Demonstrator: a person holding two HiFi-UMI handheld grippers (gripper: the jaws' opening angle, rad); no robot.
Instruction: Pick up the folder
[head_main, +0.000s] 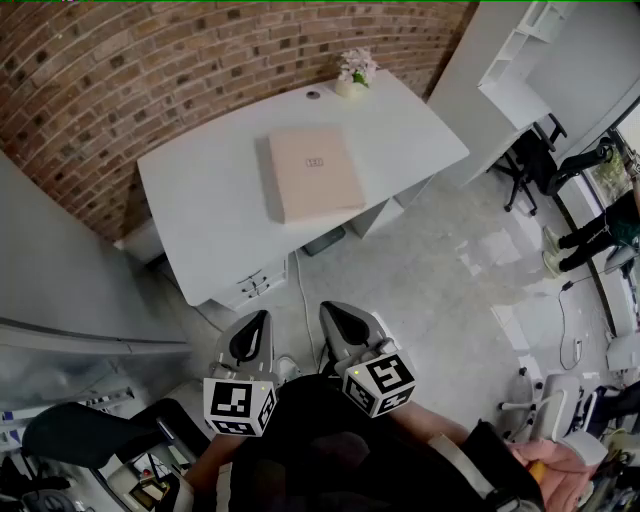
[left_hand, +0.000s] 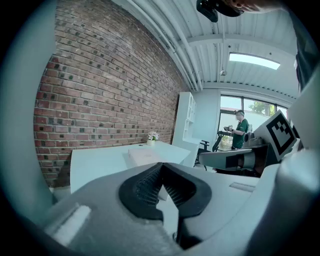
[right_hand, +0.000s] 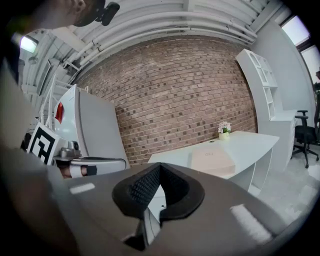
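Note:
A pale beige folder (head_main: 313, 172) lies flat in the middle of a white desk (head_main: 200, 210) that stands against a brick wall. The folder (left_hand: 141, 156) shows small and far off in the left gripper view, and the folder (right_hand: 212, 161) also lies ahead in the right gripper view. Both grippers hang close to my body, well short of the desk and above the floor. The left gripper (head_main: 252, 322) is shut with nothing in it. The right gripper (head_main: 338, 313) is shut and empty too. Their tips meet in both gripper views.
A small pot of flowers (head_main: 354, 72) stands at the desk's far edge. White shelving (head_main: 520, 50) and office chairs (head_main: 530, 165) are at the right. A person (left_hand: 239, 129) stands by the window. A drawer unit (head_main: 255, 285) sits under the desk.

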